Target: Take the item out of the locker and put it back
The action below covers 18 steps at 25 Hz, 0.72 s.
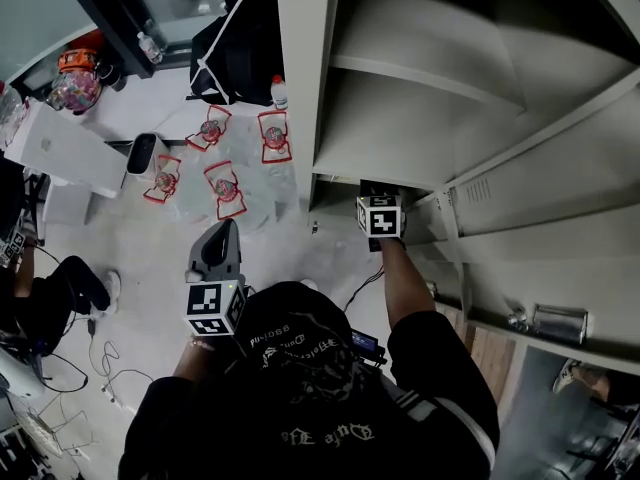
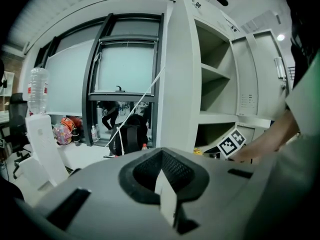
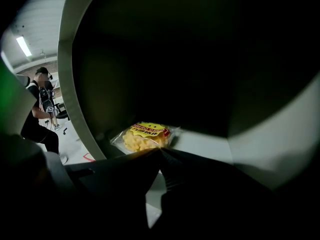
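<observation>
Yellow snack packet lies near the bench's left edge; right gripper jaws pressed together just short of it — advancing so risks shoving it deeper. Left gripper jaws closed, empty.

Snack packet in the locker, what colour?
Snack packet: yellow with red label band; clearest in right gripper view.

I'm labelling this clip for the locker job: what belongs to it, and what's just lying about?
Job: snack packet, locker, right gripper.
Lying about: backpack, bottle, red-edged pouches.
</observation>
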Each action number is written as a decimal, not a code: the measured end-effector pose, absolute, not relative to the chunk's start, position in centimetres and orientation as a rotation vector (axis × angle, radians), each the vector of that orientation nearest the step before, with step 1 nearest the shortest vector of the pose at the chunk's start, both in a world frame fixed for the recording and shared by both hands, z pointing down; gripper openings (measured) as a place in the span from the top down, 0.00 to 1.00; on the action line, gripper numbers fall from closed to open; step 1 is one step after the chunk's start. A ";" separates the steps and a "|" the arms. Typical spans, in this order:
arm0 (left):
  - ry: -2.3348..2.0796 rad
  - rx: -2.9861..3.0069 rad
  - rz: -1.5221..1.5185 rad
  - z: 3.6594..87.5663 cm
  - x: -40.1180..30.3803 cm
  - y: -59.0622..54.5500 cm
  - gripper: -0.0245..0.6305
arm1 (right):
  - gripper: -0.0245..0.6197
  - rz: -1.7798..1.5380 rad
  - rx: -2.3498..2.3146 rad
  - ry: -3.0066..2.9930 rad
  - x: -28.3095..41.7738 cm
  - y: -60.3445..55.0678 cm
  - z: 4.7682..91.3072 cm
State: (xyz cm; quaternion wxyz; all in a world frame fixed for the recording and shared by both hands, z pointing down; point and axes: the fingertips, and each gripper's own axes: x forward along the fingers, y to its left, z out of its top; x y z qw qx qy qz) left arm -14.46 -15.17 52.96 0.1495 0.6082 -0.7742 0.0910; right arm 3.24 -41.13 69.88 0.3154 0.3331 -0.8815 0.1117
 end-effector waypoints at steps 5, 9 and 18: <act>-2.200 1.770 0.265 53.1 -14.2 -15.3 0.95 | 0.96 0.287 0.947 -2.325 3.7 -40.9 68.9; -2.183 1.776 0.255 53.0 -14.2 -15.7 0.95 | 0.96 0.253 0.988 -2.312 4.1 -40.2 67.5; -2.068 1.879 0.229 53.3 -13.1 -17.0 0.95 | 0.96 0.267 1.099 -2.326 5.7 -37.2 64.5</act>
